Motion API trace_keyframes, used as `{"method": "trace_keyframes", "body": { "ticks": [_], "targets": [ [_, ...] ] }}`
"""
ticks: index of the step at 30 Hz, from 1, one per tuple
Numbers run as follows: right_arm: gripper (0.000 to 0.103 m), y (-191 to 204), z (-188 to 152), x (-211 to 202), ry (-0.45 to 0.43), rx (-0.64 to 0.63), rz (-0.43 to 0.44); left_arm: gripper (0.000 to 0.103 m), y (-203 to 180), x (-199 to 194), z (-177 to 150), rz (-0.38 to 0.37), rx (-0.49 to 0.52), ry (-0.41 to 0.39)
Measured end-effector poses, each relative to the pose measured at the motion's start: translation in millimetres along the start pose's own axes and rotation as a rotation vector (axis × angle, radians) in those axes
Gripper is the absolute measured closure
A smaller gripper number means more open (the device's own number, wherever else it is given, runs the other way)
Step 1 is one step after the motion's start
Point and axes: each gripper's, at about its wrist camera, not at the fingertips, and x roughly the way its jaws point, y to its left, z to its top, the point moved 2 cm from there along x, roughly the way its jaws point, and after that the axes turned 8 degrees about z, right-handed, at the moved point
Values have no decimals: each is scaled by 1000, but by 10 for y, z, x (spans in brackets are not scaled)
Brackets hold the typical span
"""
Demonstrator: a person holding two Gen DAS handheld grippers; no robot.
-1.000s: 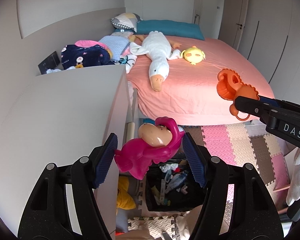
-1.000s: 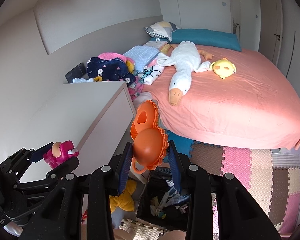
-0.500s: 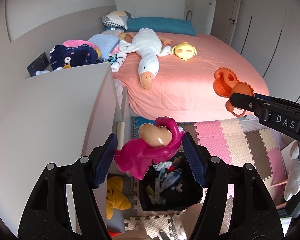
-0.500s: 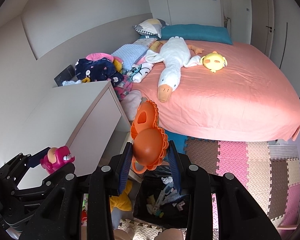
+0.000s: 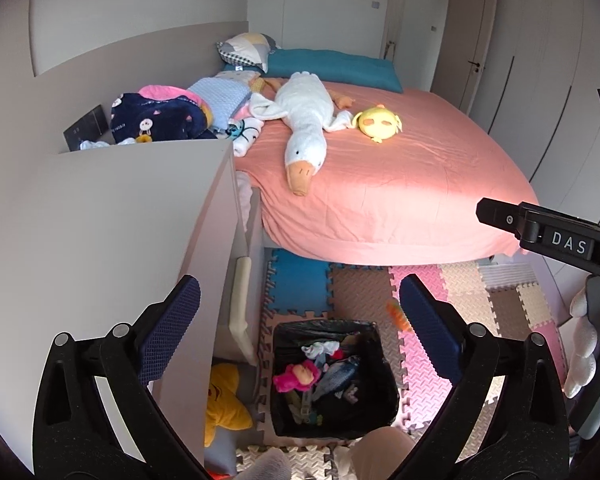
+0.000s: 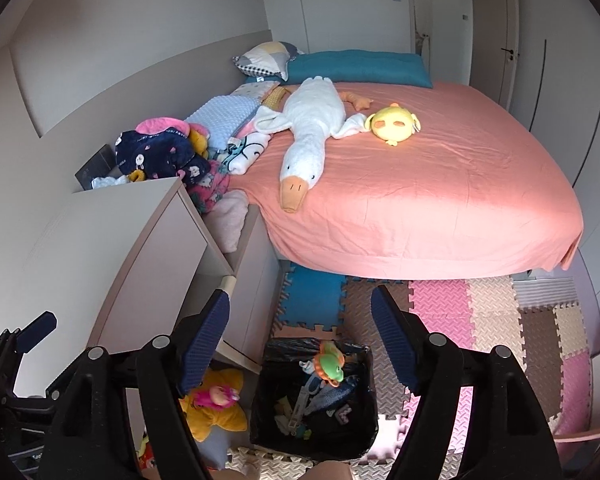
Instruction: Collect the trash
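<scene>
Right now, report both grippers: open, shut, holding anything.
Left gripper: open, holding nothing; jaws just opened.
Right gripper: open, holding nothing; jaws just opened.

Black tool frames, blue textured pads, silver screws, "DAS" marking.

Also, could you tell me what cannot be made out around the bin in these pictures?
Pink toy: motion-blurred in the right wrist view; whether it has landed cannot be told.
Orange toy: a blurred streak in the left wrist view; shape unreadable.
Bin contents: dark, tangled, too small in both views.
Bin's near rim: hidden by a knee at the left wrist view's bottom edge.
</scene>
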Motion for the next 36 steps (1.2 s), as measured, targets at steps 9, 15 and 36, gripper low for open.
{"method": "trace_keyframes", "body": {
  "ticks": [9, 15, 36],
  "targets": [
    [28, 2, -9, 5, 2, -1, 9, 7, 49, -40, 13, 13, -14, -27],
    [28, 33, -8, -11, 3, -8, 5, 7, 58, -45, 21, 12, -13, -28],
    [28, 48, -34, 4, 14, -13, 3, 7, 25, -32, 15, 6, 6, -26]
  ]
}}
